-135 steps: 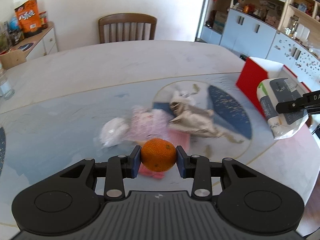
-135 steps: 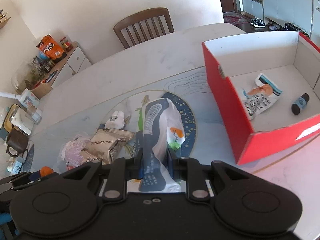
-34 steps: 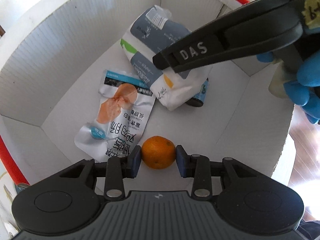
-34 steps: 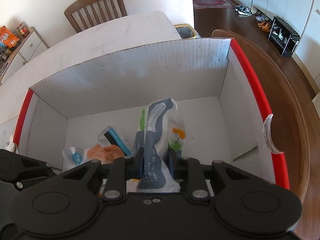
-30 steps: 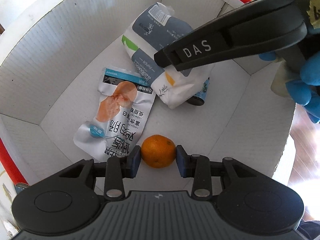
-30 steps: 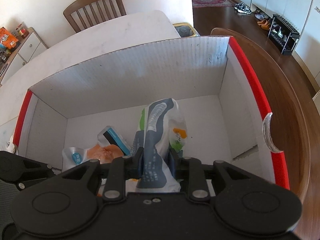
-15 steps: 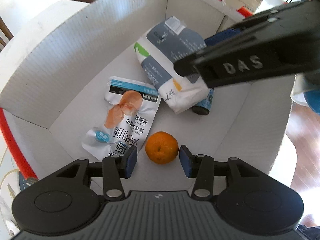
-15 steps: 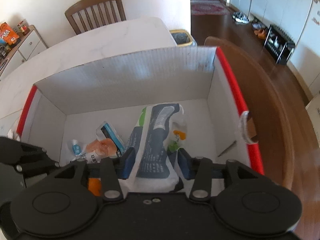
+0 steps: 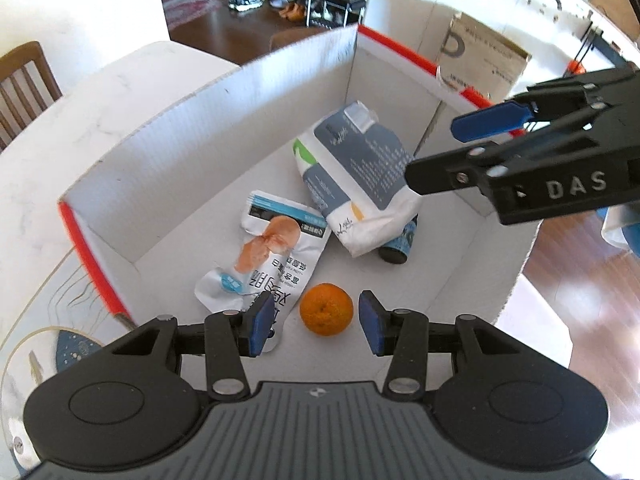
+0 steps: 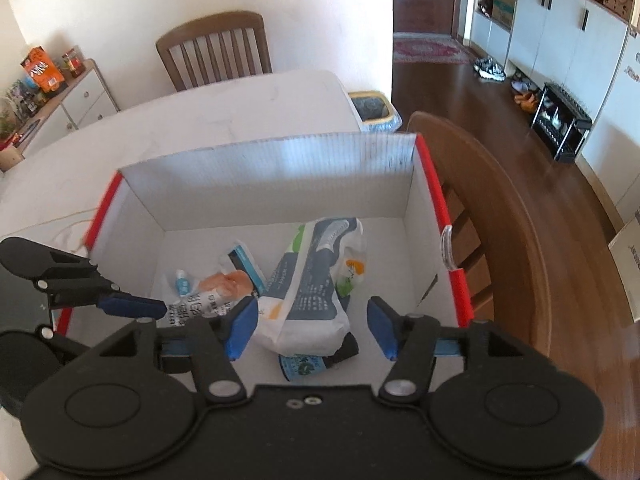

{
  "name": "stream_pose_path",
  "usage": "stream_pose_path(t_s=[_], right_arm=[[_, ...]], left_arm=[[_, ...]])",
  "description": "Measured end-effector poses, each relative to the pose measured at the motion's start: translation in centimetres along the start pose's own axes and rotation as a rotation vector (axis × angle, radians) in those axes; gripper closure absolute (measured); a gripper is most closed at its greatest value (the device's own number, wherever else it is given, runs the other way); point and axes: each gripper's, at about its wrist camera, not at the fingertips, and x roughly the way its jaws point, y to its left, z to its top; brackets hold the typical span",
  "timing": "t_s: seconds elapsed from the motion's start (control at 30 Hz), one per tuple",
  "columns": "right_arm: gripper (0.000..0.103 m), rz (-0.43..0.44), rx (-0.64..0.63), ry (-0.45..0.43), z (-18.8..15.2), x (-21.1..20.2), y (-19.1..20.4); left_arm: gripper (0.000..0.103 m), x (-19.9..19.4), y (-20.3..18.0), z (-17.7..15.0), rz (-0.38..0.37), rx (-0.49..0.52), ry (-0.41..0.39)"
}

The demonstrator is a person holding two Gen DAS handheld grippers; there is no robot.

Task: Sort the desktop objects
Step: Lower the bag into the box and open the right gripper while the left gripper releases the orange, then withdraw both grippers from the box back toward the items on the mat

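A red box with white inside walls (image 9: 208, 140) (image 10: 280, 176) stands on the table. On its floor lie an orange mandarin (image 9: 326, 309), a white and orange snack pouch (image 9: 272, 256) (image 10: 208, 288), a grey and white tissue pack (image 9: 356, 176) (image 10: 316, 284) and a small dark bottle (image 9: 396, 240) (image 10: 316, 360) partly under the pack. My left gripper (image 9: 316, 322) is open above the mandarin, which lies free between its pads. My right gripper (image 10: 312, 326) is open above the tissue pack and shows from the side in the left wrist view (image 9: 448, 148).
The pale table (image 10: 224, 120) extends behind the box. A wooden chair (image 10: 216, 48) stands at its far side and another chair back (image 10: 500, 208) is right of the box. A bin (image 10: 372, 110) sits on the floor beyond the table.
Both grippers opened and rose out of the box. The mandarin and the tissue pack were let go and now lie on the box floor.
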Motion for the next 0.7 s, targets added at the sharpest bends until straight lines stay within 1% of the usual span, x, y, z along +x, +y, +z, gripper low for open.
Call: stream_pose_path(t_s=[0.07, 0.1, 0.13, 0.3, 0.37, 0.43, 0.7], right_arm=[[0.038, 0.002, -0.009, -0.024, -0.1, -0.9, 0.2], [0.037, 0.007, -0.015, -0.036, -0.1, -1.3, 0.4], [0.036, 0.011, -0.019, -0.046, -0.2, -1.7, 0.5], [0.031, 0.03, -0.034, -0.079, -0.4, -3.4, 1.5], [0.03, 0.035, -0.037, -0.088, -0.7, -3.9, 1.9], [0.028, 0.046, -0.036, -0.095, -1.1, -4.4, 2.3], [0.022, 0.054, -0.035, -0.138, -2.7, -6.4, 3.9]], left_arm=[[0.058, -0.8, 0.4, -0.2, 0.008, -0.004, -0.026], [0.058, -0.9, -0.2, -0.7, 0.009, -0.008, -0.037], [0.058, -1.3, 0.3, -0.5, 0.009, -0.013, -0.046], [0.058, -2.6, 0.8, -0.9, 0.016, -0.029, -0.1], [0.056, -3.4, 1.0, -1.2, 0.015, -0.036, -0.116], [0.049, -3.6, 1.1, -1.5, 0.016, -0.037, -0.136], [0.049, -6.2, 1.6, -3.6, 0.019, -0.053, -0.202]])
